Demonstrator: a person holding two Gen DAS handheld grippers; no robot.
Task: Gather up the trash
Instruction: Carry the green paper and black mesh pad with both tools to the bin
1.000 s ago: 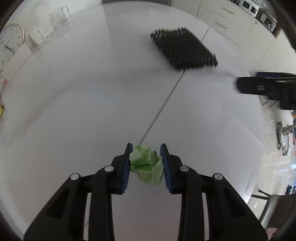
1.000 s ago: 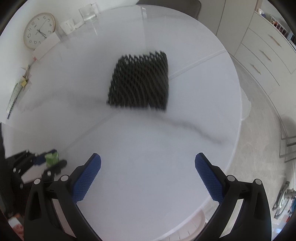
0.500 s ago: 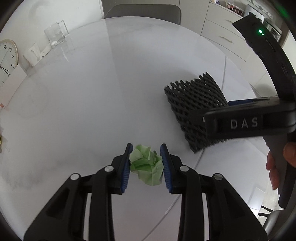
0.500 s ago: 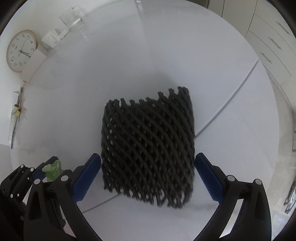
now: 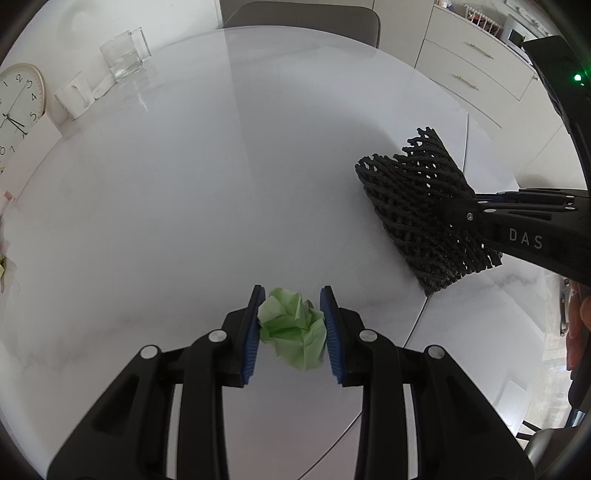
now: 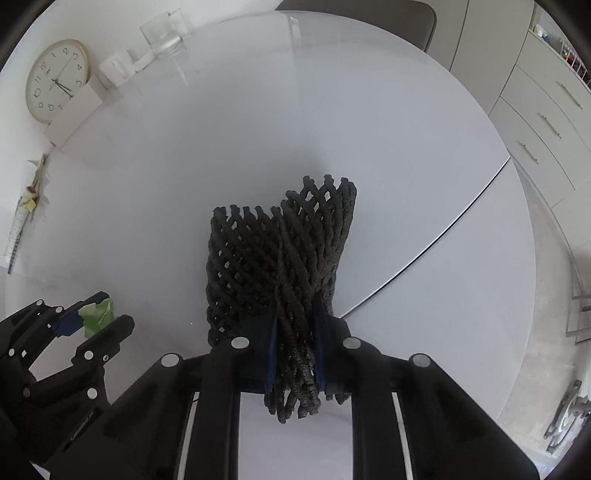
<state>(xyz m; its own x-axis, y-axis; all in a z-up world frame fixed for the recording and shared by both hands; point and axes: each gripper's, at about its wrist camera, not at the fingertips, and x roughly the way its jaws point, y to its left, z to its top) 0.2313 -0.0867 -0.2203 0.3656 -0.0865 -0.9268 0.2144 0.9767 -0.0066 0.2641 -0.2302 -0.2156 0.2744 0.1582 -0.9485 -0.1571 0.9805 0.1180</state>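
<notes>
My left tongs [image 5: 292, 325] are clenched on a crumpled green paper ball [image 5: 293, 334], its blue pads [image 5: 253, 332] pressing it from both sides, held over the near part of the white surface [image 5: 184, 206]. From the right wrist view I see the same ball [image 6: 98, 315] pinched at the near left edge of the surface [image 6: 406, 166].

My right tongs [image 6: 295, 343] are clamped on a black foam net sleeve [image 6: 280, 258]. The net is bunched tightly where the pads grip its near end, and its far end fans open and twists upward. In the left wrist view the net [image 5: 417, 206] sits toward the right edge of the surface, just beside the seam line that crosses it; I cannot tell whether its lower end touches the surface.

At the far left edge stand a glass vase [image 6: 164, 33], a white mug [image 6: 114, 68] and a round clock [image 6: 55, 81] leaning against the wall.
</notes>
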